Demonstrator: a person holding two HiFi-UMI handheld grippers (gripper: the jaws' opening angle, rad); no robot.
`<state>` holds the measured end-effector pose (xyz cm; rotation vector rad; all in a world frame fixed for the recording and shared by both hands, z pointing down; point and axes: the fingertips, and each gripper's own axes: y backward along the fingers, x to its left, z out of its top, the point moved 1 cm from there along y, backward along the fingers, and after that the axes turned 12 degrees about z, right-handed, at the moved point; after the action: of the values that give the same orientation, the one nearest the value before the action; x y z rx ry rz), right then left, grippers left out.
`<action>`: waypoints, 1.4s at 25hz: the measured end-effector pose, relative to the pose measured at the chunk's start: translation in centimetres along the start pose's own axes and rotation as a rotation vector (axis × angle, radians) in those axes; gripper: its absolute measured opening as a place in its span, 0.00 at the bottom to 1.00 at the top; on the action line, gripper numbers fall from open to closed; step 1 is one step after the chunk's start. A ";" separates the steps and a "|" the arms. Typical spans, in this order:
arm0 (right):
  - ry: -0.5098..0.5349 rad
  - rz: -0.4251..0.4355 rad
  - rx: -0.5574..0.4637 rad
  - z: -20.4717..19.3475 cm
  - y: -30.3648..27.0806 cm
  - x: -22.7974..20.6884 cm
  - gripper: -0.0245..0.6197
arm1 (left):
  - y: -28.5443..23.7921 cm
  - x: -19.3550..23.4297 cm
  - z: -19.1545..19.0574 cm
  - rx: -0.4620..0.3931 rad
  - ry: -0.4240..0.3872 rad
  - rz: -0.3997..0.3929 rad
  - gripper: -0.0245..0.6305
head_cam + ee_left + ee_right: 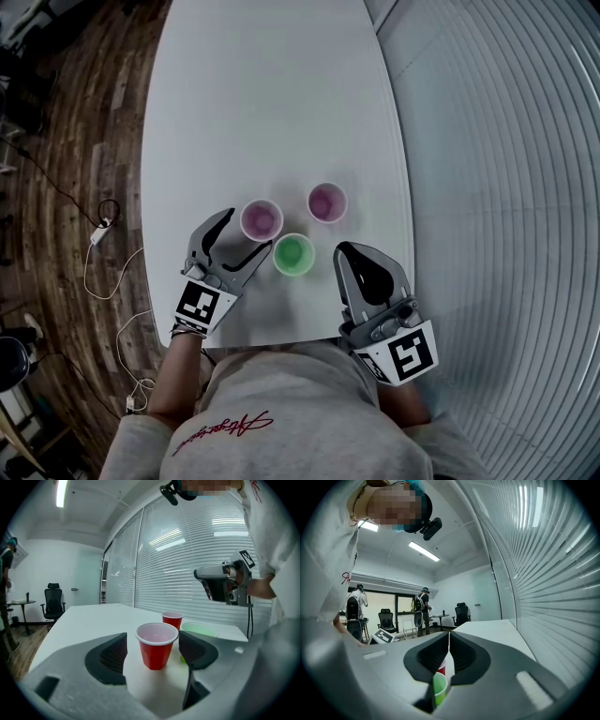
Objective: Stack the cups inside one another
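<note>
Left gripper hangs wide open, red cup between its jaws, untouched; right gripper pinched shut, empty, beside green cup.

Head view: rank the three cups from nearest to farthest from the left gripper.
1. Near red cup, standing between the left gripper and its open jaws.
2. Green cup, just right of it.
3. Far red cup, farther right and back.
</note>
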<state>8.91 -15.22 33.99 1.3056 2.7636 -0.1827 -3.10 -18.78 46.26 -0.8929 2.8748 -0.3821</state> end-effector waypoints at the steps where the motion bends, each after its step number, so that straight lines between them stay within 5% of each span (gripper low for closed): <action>1: -0.001 -0.002 0.000 0.0 0.1 -0.2 0.05 | -0.2 -0.1 0.0 -0.003 -0.005 -0.003 0.55; 7: 0.000 -0.011 0.007 -0.3 0.1 -1.0 0.04 | -1.1 -0.2 0.3 -0.023 -0.053 -0.017 0.55; 35: 0.005 -0.049 0.028 -0.8 1.4 -2.4 0.04 | -2.6 -0.1 -0.2 -0.019 -0.043 0.006 0.53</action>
<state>11.47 -16.04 35.02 1.2472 2.8088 -0.2224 -1.65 -20.79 47.14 -0.8843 2.8459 -0.3322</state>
